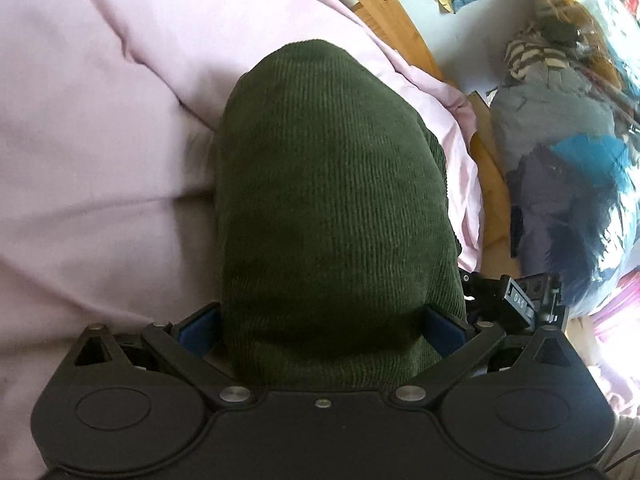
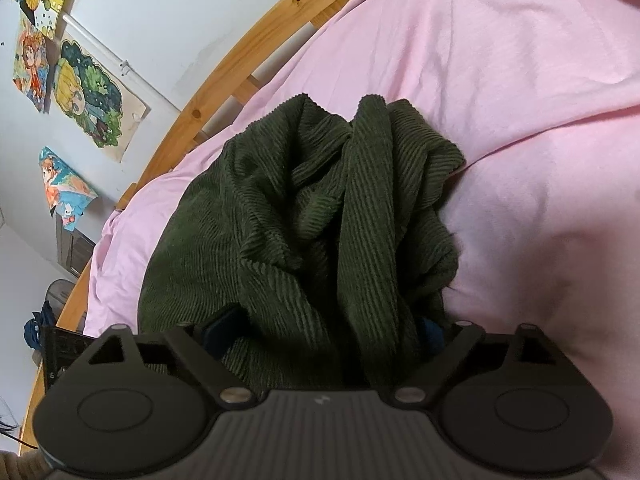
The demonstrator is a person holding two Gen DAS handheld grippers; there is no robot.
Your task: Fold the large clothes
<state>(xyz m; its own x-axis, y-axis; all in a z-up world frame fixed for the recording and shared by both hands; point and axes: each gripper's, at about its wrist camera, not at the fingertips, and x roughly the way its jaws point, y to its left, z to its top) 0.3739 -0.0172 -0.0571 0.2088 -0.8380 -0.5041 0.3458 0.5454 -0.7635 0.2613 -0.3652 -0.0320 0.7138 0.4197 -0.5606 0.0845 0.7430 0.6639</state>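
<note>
Dark green ribbed corduroy garment [image 2: 304, 216] bunched on pink bedsheet [image 2: 520, 120], filling wide-spread right tool [image 2: 324, 332] and left tool [image 1: 320, 320]; grip unclear.

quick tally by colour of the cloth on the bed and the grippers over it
Dark green: 1, the corduroy garment, bunched up on the bed
Pink: 1, the bed sheet under it
Black: 2, the left gripper and the right gripper, each with the garment filling the gap between its fingers
Total: 4
</note>
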